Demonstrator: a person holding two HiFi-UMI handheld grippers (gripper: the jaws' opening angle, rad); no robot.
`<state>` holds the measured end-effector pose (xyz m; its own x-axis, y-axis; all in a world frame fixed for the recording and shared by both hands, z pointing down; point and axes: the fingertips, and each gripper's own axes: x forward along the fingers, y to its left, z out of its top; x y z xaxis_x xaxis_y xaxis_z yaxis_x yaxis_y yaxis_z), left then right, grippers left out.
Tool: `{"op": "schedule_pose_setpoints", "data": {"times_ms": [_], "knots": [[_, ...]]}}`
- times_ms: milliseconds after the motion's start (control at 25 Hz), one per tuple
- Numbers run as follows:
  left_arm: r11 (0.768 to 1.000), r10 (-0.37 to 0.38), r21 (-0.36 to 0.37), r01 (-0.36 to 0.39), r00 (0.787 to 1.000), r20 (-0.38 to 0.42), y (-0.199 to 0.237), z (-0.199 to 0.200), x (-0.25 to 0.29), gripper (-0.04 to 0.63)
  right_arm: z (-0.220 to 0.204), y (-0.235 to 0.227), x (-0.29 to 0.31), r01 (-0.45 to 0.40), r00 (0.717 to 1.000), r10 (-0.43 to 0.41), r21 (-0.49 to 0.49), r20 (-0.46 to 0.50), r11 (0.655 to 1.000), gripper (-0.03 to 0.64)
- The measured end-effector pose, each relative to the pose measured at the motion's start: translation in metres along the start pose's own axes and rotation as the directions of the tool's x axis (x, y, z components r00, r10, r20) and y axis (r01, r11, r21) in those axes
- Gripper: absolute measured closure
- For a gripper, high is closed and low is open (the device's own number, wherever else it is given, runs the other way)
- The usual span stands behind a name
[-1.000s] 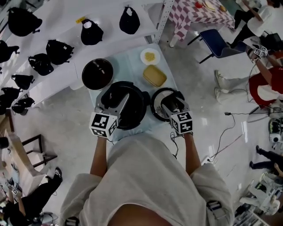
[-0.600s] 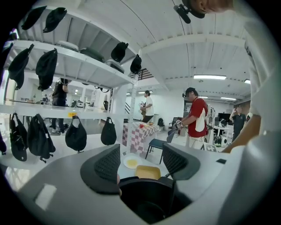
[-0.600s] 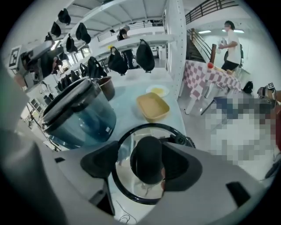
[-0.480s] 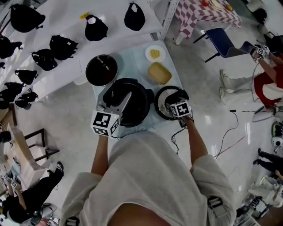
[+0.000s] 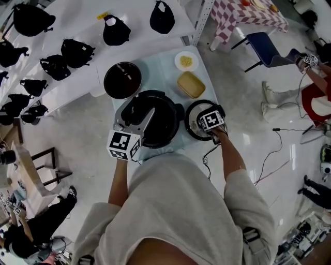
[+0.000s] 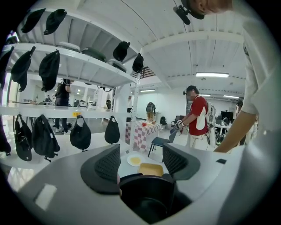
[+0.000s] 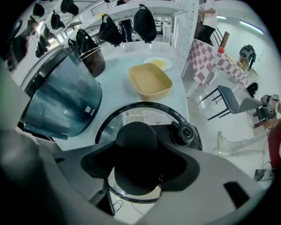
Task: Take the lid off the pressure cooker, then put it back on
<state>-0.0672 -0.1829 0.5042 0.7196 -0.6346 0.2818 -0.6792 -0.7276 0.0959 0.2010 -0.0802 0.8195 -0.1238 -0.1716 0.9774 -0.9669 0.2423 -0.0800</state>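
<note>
The pressure cooker stands open in the middle of the counter. Its glass lid is laid flat just to the right of it, so the first half of the task is judged done. The lid's black knob is gripped between the jaws of the right gripper. The jaws of the left gripper are spread apart over the near left edge of the cooker, and nothing is held. The lid has yet to be lifted and set back on the cooker.

Large open-plan robotics lab, white shelving hung with black bags, checked-cloth table, blue chair, cable trailing across glossy floor, strip lights overhead, person in red at work beyond.
</note>
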Motion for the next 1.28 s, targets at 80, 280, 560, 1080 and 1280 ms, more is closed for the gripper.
{"op": "schedule_pose_setpoints", "data": {"times_ms": [80, 280, 560, 1080, 1280], "knots": [[1.000, 0.004, -0.003, -0.004, 1.000, -0.001, 0.002, 0.000, -0.001, 0.307, 0.000, 0.000, 0.000, 0.019, 1.000, -0.019, 0.003, -0.003, 1.000, 0.322], [1.000, 0.008, -0.004, -0.008, 1.000, 0.002, 0.004, 0.001, -0.001, 0.307, 0.000, 0.001, -0.001, 0.022, 1.000, -0.022, -0.010, 0.001, 1.000, 0.342], [1.000, 0.011, 0.000, -0.011, 1.000, -0.008, 0.005, -0.002, -0.006, 0.307, -0.002, 0.001, 0.000, 0.015, 1.000, -0.015, -0.024, -0.005, 1.000, 0.345], [1.000, 0.007, 0.000, -0.007, 1.000, 0.008, 0.007, 0.001, -0.007, 0.307, -0.008, 0.022, -0.106, -0.023, 0.975, 0.030, -0.037, 0.219, 0.999, 0.345], [1.000, -0.002, -0.006, 0.002, 1.000, 0.018, 0.007, 0.004, -0.002, 0.307, 0.000, 0.041, -0.178, -0.018, 0.940, 0.035, -0.054, 0.339, 0.998, 0.345]]}}
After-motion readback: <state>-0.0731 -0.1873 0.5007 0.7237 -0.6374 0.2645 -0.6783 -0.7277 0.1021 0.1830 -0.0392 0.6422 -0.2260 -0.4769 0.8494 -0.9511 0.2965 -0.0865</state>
